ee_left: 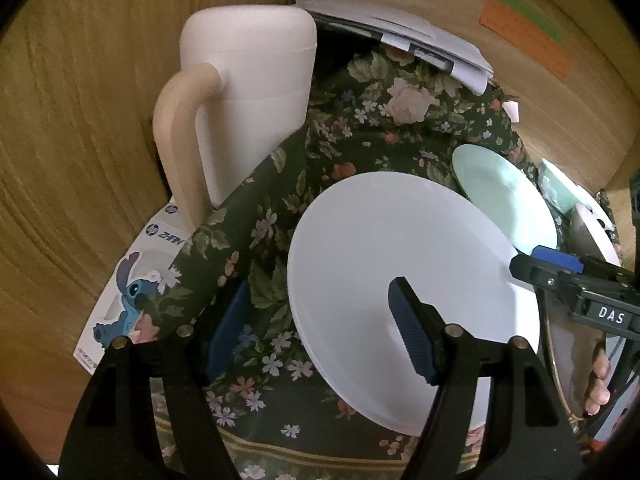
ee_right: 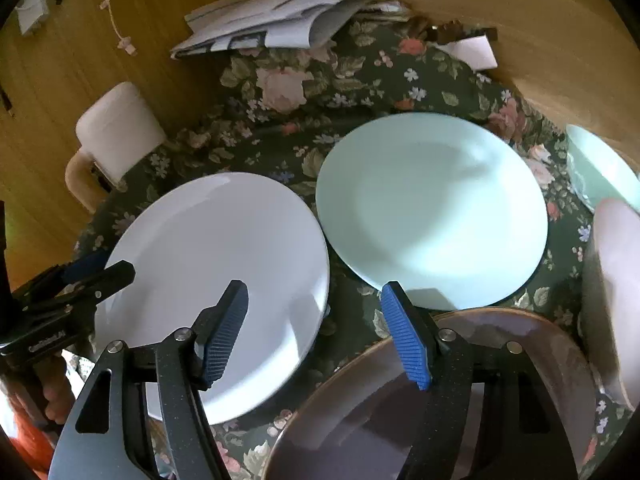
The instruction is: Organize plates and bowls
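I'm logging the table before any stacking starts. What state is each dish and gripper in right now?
White plate: flat on the cloth, empty, not stacked.
Green plate: flat, empty, beside the white one.
Brown plate: empty, nearest the right gripper.
Green bowl: upright at the edge.
Mug: upright.
Left gripper: open, empty.
Right gripper: open, empty.

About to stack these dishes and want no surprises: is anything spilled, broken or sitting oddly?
Nothing spilled or cracked that shows. The white plate, green plate and brown plate lie flat on the floral cloth. Only the papers at the back look untidy, loosely piled.
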